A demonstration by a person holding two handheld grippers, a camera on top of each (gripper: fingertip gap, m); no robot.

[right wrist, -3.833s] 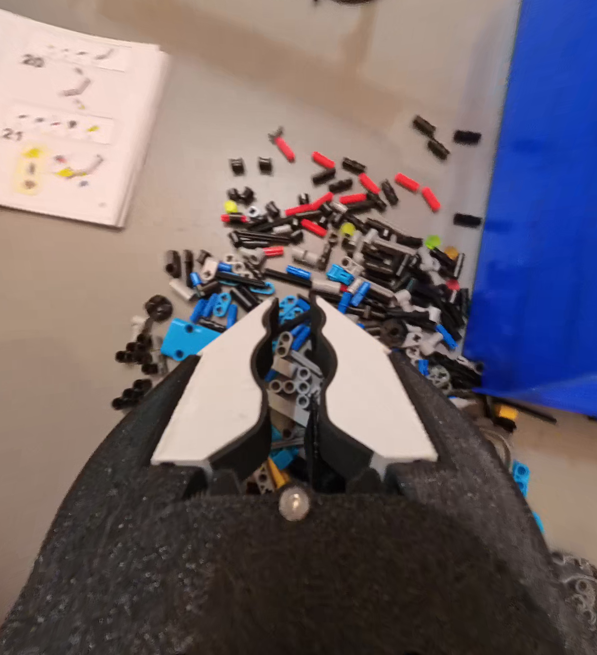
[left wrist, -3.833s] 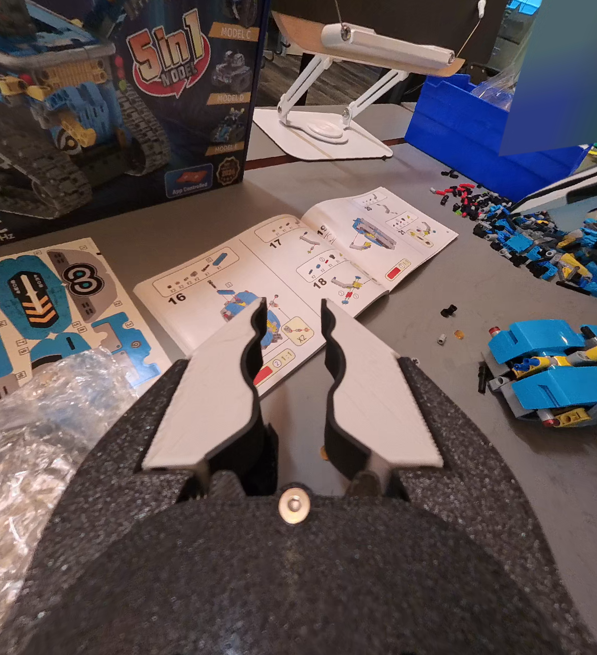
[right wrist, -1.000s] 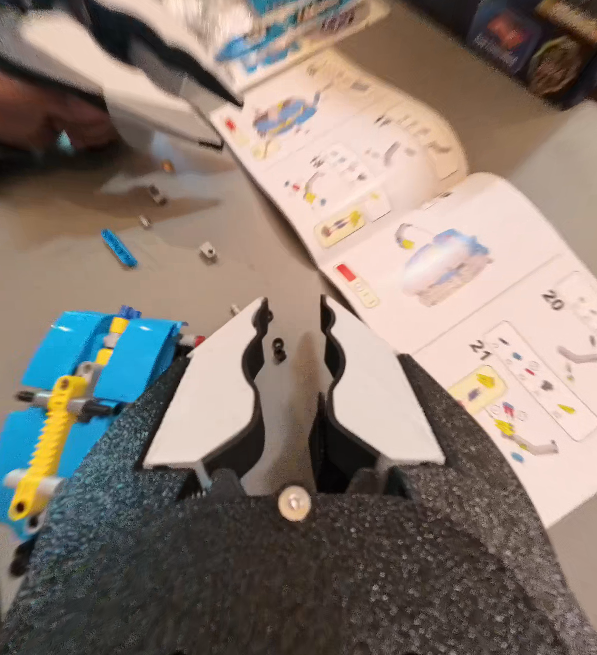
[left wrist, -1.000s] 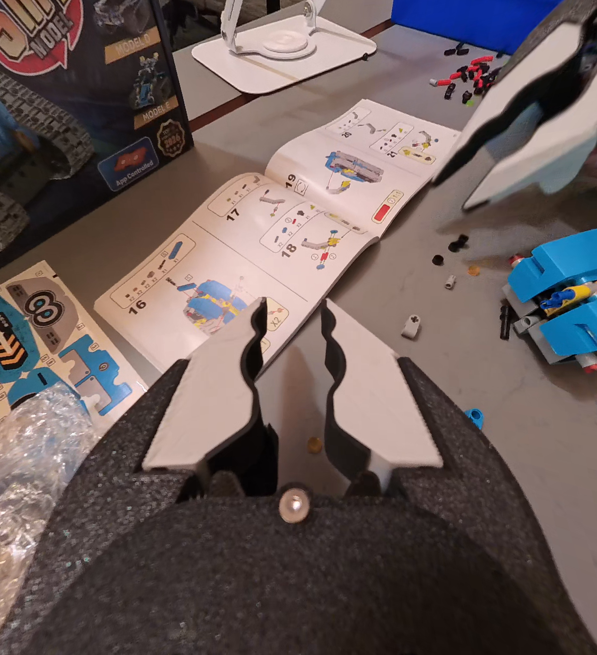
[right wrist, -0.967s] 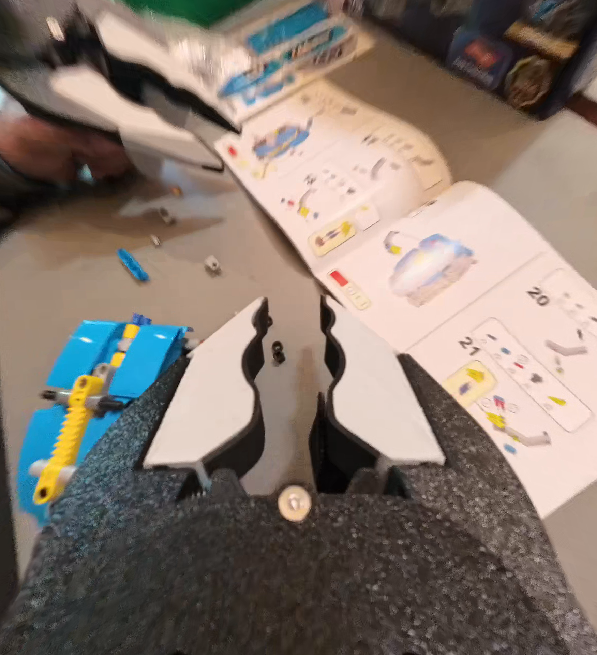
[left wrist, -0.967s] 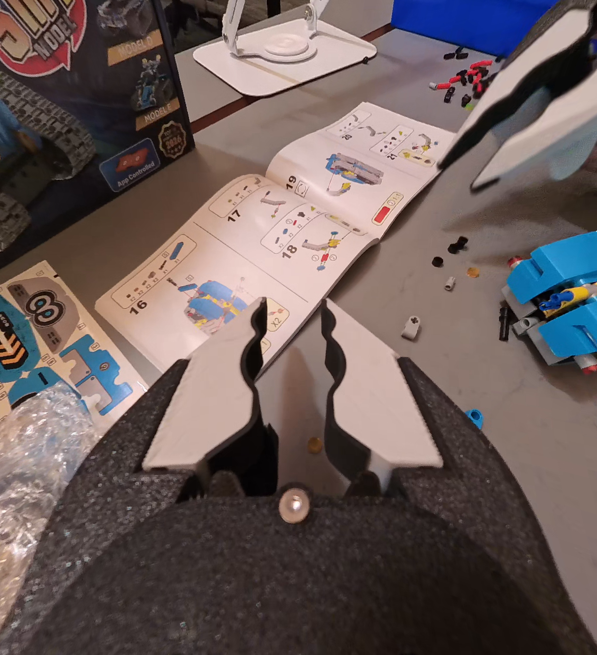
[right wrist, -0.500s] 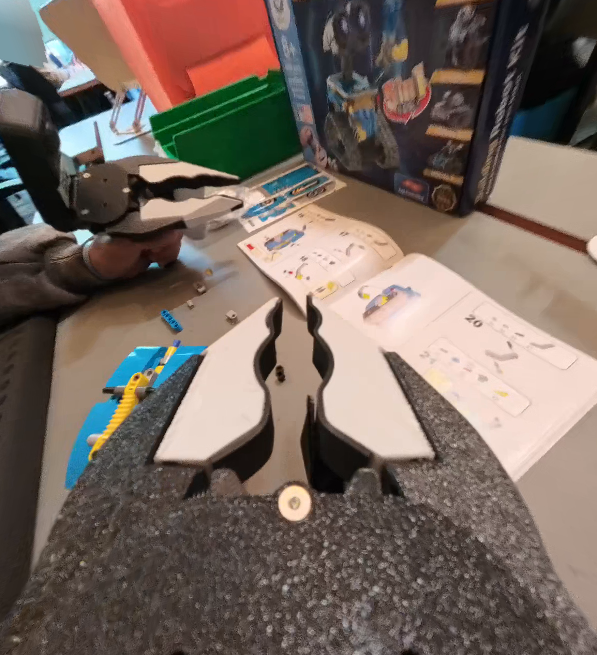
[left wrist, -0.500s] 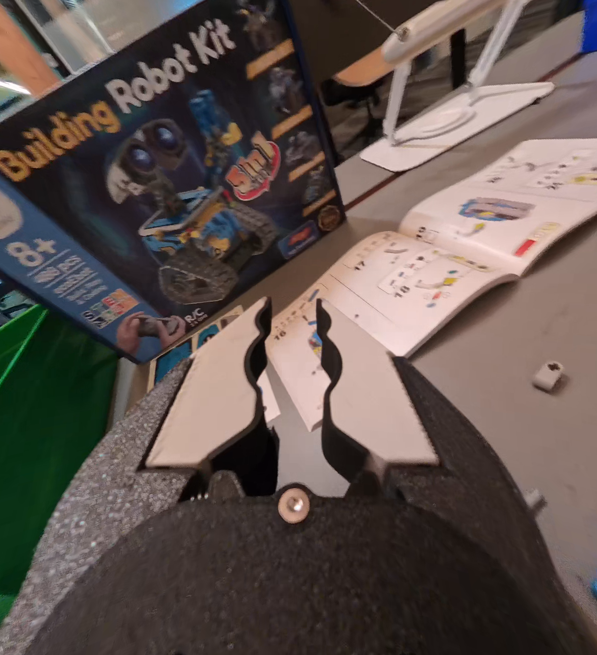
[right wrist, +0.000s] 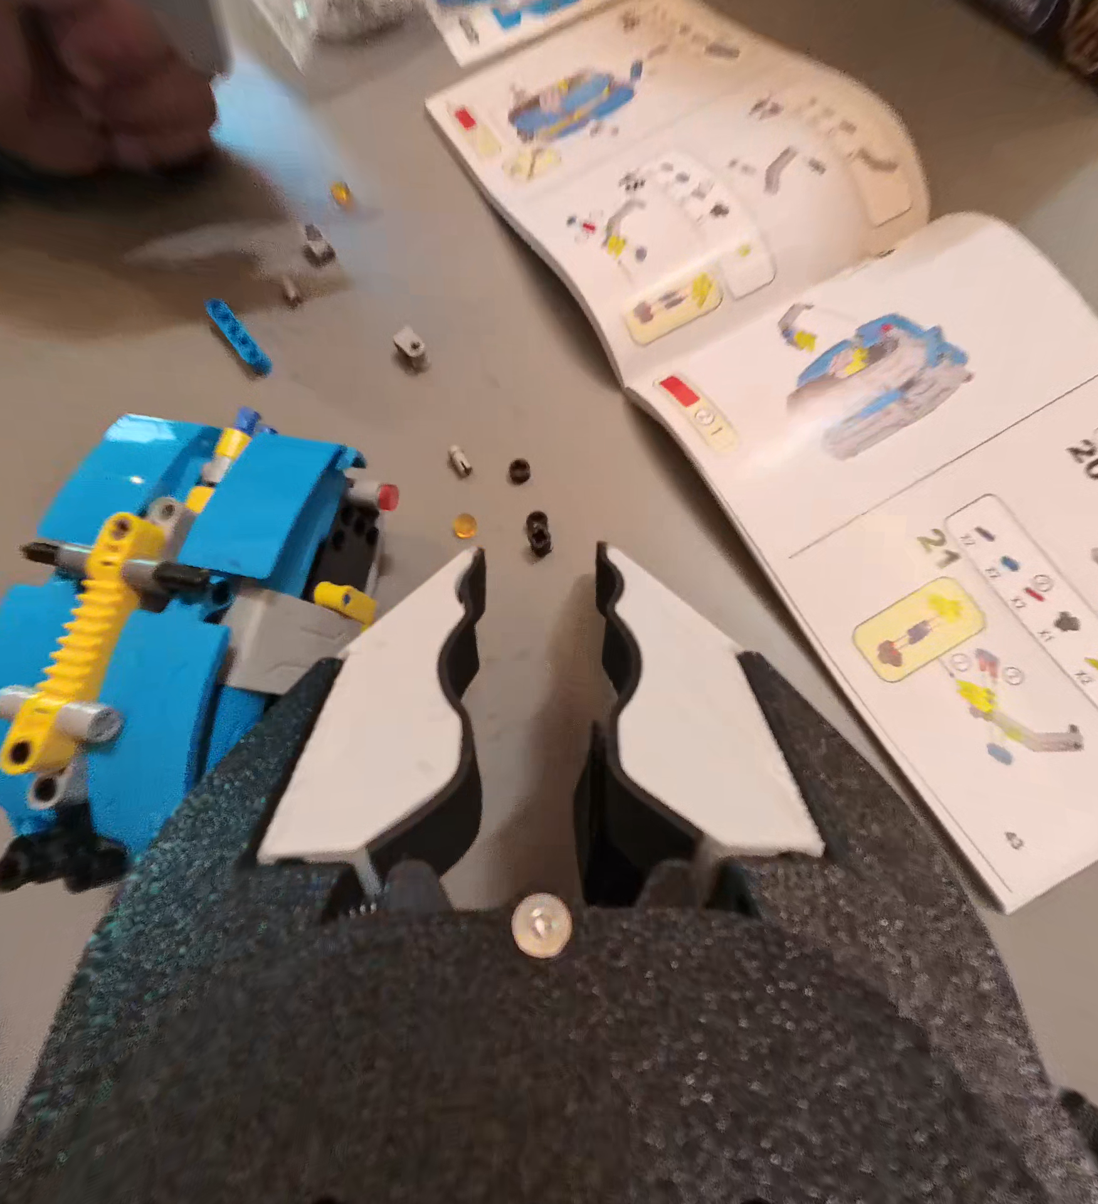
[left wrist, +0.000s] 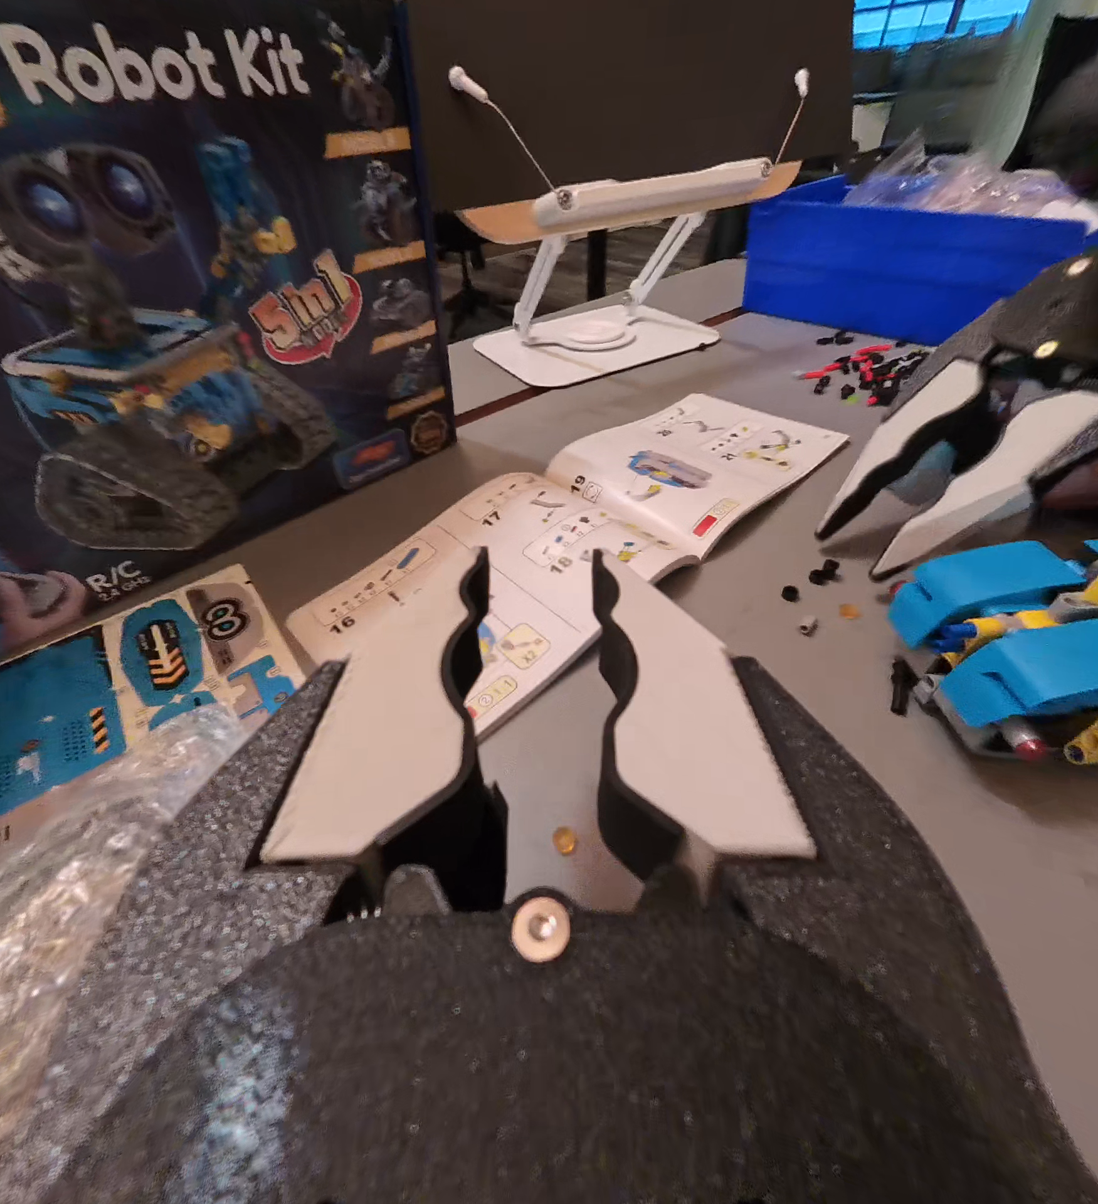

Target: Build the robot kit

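The right tongs (right wrist: 539, 560) hang low over the grey counter (right wrist: 533, 365) with their jaws parted and nothing between them; nearest to them, just beyond the tips, is a small black connector (right wrist: 538, 531), with a black ring (right wrist: 519, 470), an amber round stud (right wrist: 464, 524) and a tiny grey pin (right wrist: 460, 460) scattered close by. These bits lie loose in the open strip between the blue and yellow brick assembly (right wrist: 162, 586) on the left and the open instruction booklet (right wrist: 859, 365) on the right, which lies flat with its pages up, so the diagrams can be read beside the work. Farther off lie a grey connector block (right wrist: 410, 345) and a blue beam (right wrist: 236, 335). The left tongs (left wrist: 539, 573) are also apart and empty, held above the counter over the near edge of the booklet (left wrist: 565, 515), touching nothing; an amber stud (left wrist: 563, 840) shows on the counter between their fingers. To their left lie a sticker sheet (left wrist: 109, 677) and crinkled clear plastic (left wrist: 44, 879). Behind stand the kit box (left wrist: 175, 293), upright with its printed front facing the work, a white stand (left wrist: 605, 260), a blue bin (left wrist: 911, 260) and a heap of small red and black parts (left wrist: 859, 371).
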